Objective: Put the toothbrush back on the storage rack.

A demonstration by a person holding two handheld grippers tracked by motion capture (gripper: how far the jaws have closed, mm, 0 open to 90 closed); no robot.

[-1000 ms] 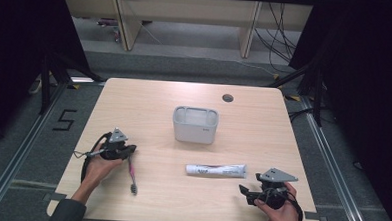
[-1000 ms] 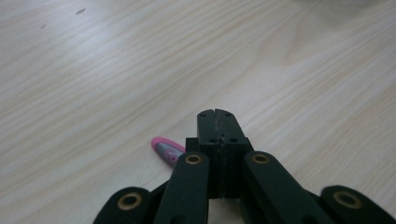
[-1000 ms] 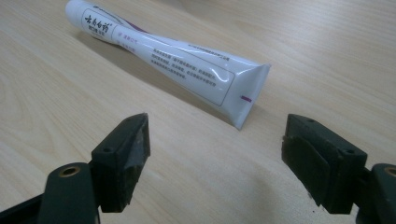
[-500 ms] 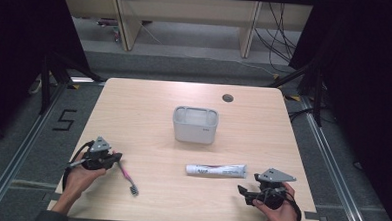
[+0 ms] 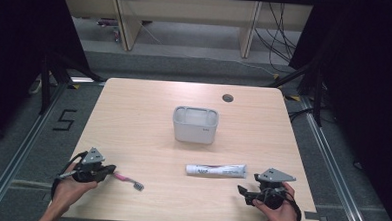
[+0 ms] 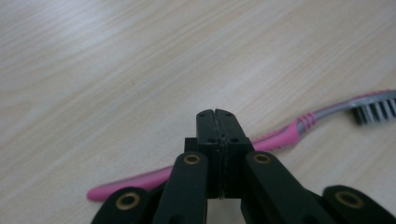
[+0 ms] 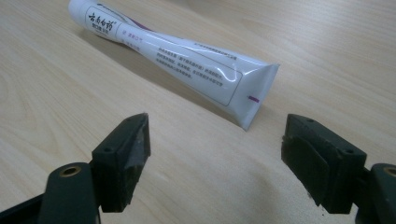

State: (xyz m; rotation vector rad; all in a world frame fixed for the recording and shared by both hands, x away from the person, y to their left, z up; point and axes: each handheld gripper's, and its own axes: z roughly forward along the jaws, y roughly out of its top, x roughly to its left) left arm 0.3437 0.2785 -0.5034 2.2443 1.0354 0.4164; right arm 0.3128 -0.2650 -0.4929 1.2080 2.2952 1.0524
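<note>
A person is holding two grippers low over the near edge of a wooden table (image 5: 134, 113), with a grey tub (image 5: 195, 124) sitting at its middle.

The tub is standing upright and open-topped, and from the high view nothing is showing inside it. The left gripper (image 5: 112, 170) is resting at the near left with its jaws pressed together on nothing; a pink toothbrush (image 6: 280, 137) is lying flat on the wood just beyond and under its tip, bristles pointing away toward the table's middle. The right gripper (image 7: 217, 154) is waiting at the near right with its jaws spread wide, empty, and a white toothpaste tube (image 7: 173, 60) is lying just ahead of them, its crimped end nearest. Both toothbrush and tube are lying outside the tub, on the near side of it.
</note>
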